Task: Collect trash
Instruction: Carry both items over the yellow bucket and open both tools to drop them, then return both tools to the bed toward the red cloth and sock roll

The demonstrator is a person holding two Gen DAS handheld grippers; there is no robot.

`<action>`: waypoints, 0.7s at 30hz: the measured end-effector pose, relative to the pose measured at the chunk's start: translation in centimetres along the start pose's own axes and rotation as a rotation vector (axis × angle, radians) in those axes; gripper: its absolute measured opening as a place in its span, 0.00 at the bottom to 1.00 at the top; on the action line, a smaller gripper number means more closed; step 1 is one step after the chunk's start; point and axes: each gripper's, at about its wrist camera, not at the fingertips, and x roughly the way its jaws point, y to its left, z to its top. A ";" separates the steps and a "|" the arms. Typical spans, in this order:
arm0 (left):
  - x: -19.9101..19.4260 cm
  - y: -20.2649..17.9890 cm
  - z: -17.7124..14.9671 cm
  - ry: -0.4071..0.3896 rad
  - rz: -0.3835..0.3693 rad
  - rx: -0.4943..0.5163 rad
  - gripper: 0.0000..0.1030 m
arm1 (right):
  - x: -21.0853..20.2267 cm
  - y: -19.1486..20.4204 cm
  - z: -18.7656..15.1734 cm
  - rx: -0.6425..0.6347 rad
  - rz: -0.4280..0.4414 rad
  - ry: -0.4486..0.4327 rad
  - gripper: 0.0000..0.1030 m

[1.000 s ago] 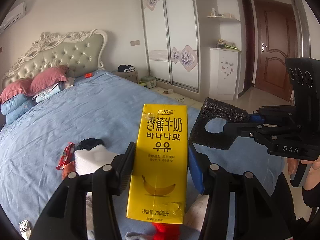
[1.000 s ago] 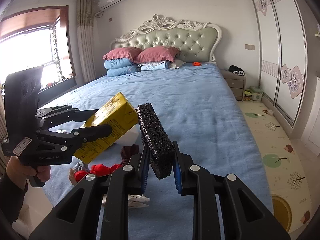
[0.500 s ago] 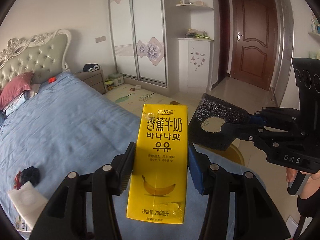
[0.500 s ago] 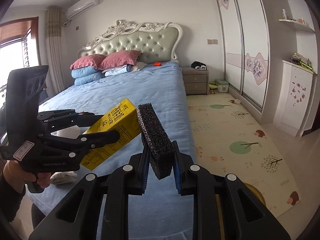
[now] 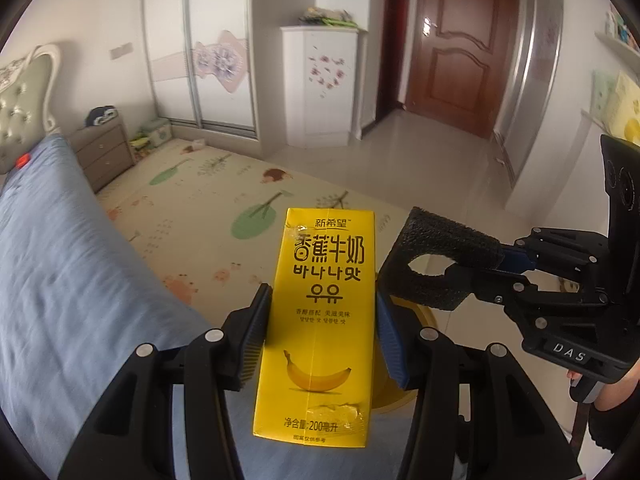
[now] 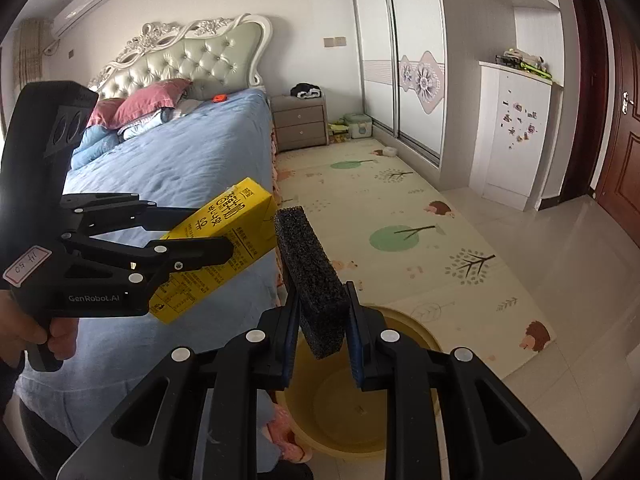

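My left gripper (image 5: 320, 328) is shut on a yellow banana milk carton (image 5: 320, 320), held upright; the carton (image 6: 216, 252) also shows in the right wrist view, tilted, at the bed's foot corner. My right gripper (image 6: 322, 332) is shut on a black foam block (image 6: 312, 280) with a round hole in it (image 5: 436, 264). Both are held in the air, close together. A yellow basin (image 6: 344, 412) stands on the floor below the right gripper; its rim (image 5: 424, 316) peeks out behind the carton in the left wrist view.
The blue bed (image 6: 180, 168) is on the left, with a play mat (image 6: 400, 232) beside it. A bedside drawer unit (image 6: 300, 124), sliding wardrobe (image 6: 400, 60), white cabinet (image 6: 512, 132) and brown door (image 5: 464, 40) stand beyond. Tiled floor (image 6: 580, 280) lies right.
Both grippers have swung right, away from the bed top with its trash pile, to the floor side. The yellow basin has come into view below them. Both grips are unchanged.
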 end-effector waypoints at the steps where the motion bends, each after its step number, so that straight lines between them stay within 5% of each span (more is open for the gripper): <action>1: 0.9 -0.6 0.4 0.012 -0.002 0.017 0.49 | 0.3 -0.8 -0.4 0.006 -0.007 0.009 0.21; 5: 4.1 -2.2 1.8 0.067 -0.045 0.046 0.50 | 1.5 -4.1 -1.6 0.049 -0.019 0.044 0.23; 7: 5.9 -2.8 2.4 0.108 -0.052 0.057 0.51 | 2.5 -5.2 -1.9 0.059 -0.022 0.080 0.34; 10: 8.2 -3.2 3.1 0.176 -0.018 0.035 0.86 | 3.2 -6.1 -2.4 0.065 -0.074 0.090 0.52; 21: 5.3 -3.6 1.7 0.105 -0.004 0.052 0.87 | 1.8 -6.7 -3.6 0.109 -0.070 0.062 0.52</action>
